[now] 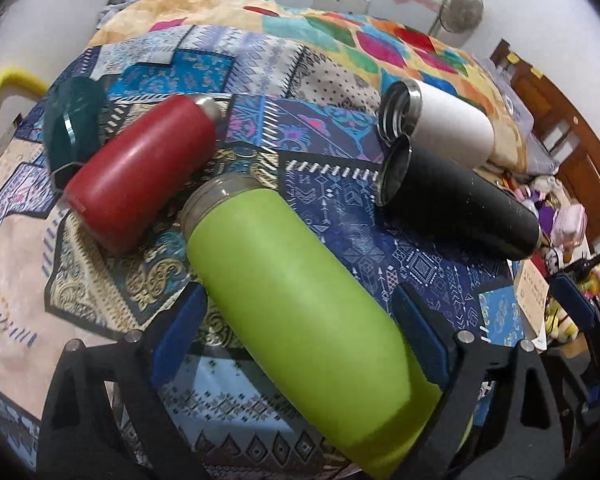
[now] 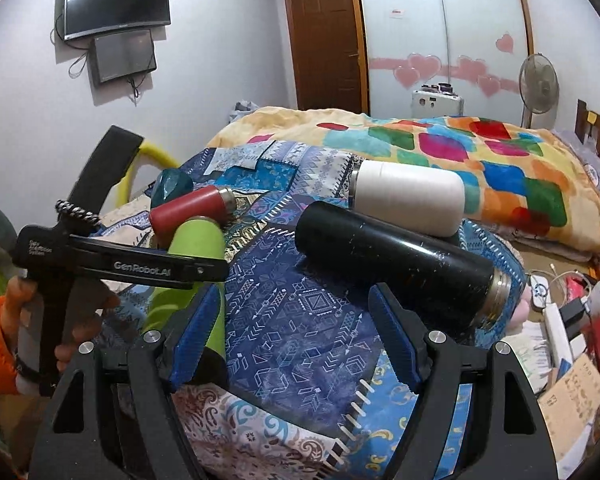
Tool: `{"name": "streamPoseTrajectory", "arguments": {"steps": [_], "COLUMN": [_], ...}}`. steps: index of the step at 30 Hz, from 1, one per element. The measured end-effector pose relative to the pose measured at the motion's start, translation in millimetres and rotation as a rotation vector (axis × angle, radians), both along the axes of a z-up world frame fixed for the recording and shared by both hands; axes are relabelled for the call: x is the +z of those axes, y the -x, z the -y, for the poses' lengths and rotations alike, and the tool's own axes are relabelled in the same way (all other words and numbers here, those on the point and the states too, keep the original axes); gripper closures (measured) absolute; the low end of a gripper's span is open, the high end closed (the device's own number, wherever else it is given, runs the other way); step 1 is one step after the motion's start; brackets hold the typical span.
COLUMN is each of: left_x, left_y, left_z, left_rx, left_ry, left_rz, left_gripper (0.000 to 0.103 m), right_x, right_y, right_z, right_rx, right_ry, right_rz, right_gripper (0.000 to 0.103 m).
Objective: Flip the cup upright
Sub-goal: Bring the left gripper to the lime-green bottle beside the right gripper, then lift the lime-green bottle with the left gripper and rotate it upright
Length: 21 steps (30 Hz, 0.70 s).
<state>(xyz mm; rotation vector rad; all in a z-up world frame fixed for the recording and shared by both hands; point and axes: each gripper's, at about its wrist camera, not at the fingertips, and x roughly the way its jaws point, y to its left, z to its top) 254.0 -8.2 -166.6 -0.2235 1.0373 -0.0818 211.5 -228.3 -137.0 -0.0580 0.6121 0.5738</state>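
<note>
A lime-green cup (image 1: 300,304) lies on its side on the patterned cloth, mouth pointing away. My left gripper (image 1: 300,336) is open with its blue pads on either side of the green cup's body; contact is unclear. A red cup (image 1: 140,172), a white cup (image 1: 440,120) and a black cup (image 1: 460,204) also lie on their sides. In the right wrist view, my right gripper (image 2: 296,332) is open and empty over the blue cloth, just in front of the black cup (image 2: 396,260). The green cup (image 2: 196,264) and the left gripper body (image 2: 112,264) sit at its left.
A dark teal lid-like object (image 1: 74,124) lies behind the red cup. A colourful blanket (image 2: 460,152) is heaped behind the white cup. Clutter with cables and boxes (image 2: 568,328) lies to the right, off the cloth's edge. A fan (image 2: 538,84) stands at the back.
</note>
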Motion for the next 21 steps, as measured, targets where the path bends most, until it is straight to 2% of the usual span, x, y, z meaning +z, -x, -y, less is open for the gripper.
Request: {"name": "streamPoseTrajectory", "arguments": {"steps": [8,13,15,21], "left_x": [1.2,5.7,6.7,7.3], "left_y": [-19.5,-19.1,-16.7,-10.0], "left_z": [19.6,30.0,29.0,19.6], "left_rx": [-0.146,-0.247,-0.273,-0.298], "left_ry": [-0.055,-0.195,-0.222,-0.212], "left_rz": [-0.041,-0.048,-0.062,-0.083], "left_gripper": [0.010,0.026,0.031,0.034], "right_x": [-6.4,-7.2,-8.2,-8.4], "right_y": [-2.6,-2.0,-2.1,-2.5], "right_z": [9.1,14.0,14.2,9.6], "right_rx": [-0.010,-0.021,-0.019,-0.014], "right_ry": [-0.048,-0.061,-0.064,-0.056], "right_rz": [-0.019,-0.025,-0.030,-0.026], "right_gripper": [0.029,0.029,0.029,0.029]}}
